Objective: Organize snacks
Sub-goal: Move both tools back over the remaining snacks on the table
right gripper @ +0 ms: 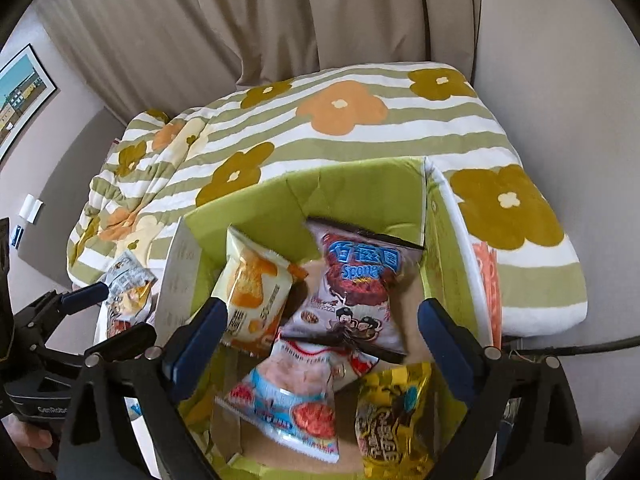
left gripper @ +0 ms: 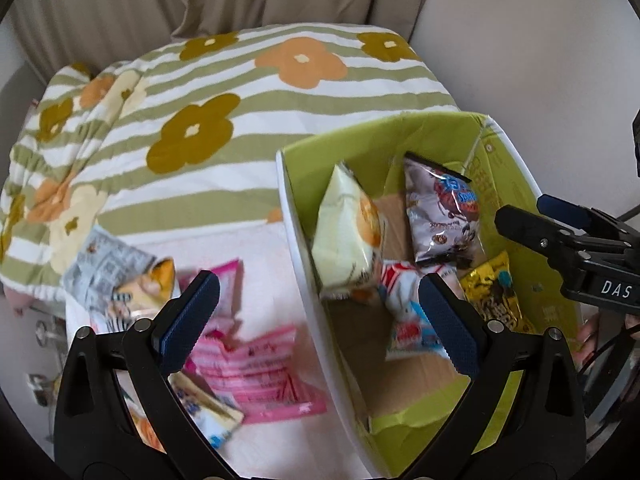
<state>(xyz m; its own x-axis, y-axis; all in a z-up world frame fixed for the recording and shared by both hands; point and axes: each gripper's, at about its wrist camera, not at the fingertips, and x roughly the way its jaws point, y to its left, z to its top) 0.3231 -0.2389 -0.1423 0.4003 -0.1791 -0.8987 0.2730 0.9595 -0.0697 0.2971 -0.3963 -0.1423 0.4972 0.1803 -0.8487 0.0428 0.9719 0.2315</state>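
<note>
A cardboard box (left gripper: pixel 304 280), green inside and white outside, stands on a bed and holds a pale yellow bag (left gripper: pixel 348 236), a silver-purple bag (left gripper: pixel 440 216), a white-red-blue bag (left gripper: pixel 404 320) and a gold bag (left gripper: pixel 496 296). My left gripper (left gripper: pixel 318 284) is open and straddles the box's left wall, gripping nothing. Pink packets (left gripper: pixel 256 360) and a grey bag (left gripper: pixel 116 276) lie outside on the left. My right gripper (right gripper: pixel 320 344) hangs open over the box (right gripper: pixel 304 184), above the silver-purple bag (right gripper: pixel 356 292) and white-red-blue bag (right gripper: pixel 296 396), pressing on nothing.
A striped quilt with flowers (left gripper: pixel 224 92) covers the bed behind the box. Beige curtains (right gripper: pixel 280 20) hang at the back. A small blue-white packet (left gripper: pixel 208 408) lies under my left finger. A picture (right gripper: pixel 20 92) hangs on the left wall.
</note>
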